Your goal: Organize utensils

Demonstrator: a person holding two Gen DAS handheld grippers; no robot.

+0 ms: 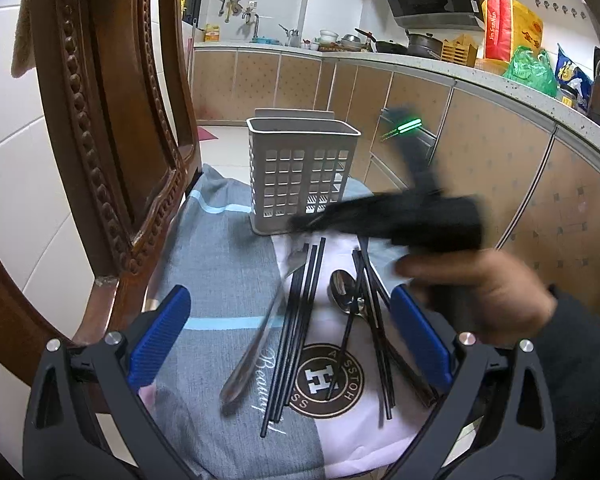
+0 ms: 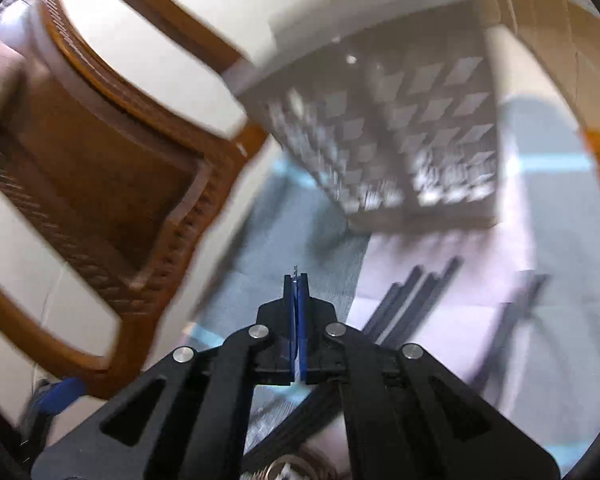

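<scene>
Right wrist view: my right gripper [image 2: 298,280] has its blue pads pressed together on a thin metal sliver — blurred, can't name it. My left gripper [image 1: 290,336] hangs with jaws wide apart over black chopsticks [image 1: 296,320] and spoons [image 1: 342,290] lying on cloth [image 1: 220,264]; the slotted utensil basket [image 1: 300,168] stands upright just beyond.

- My right gripper [image 1: 312,220] shows only as a dark smear in the left view; I can't read its jaws there.
- It hides the caddy's [image 1: 300,168] lower right corner and the chopsticks' [image 1: 300,312] far tips.
- The right view is motion-blurred: caddy grid and chopsticks are streaks.
- The chair [image 1: 100,140] is cut off by the frame.
</scene>
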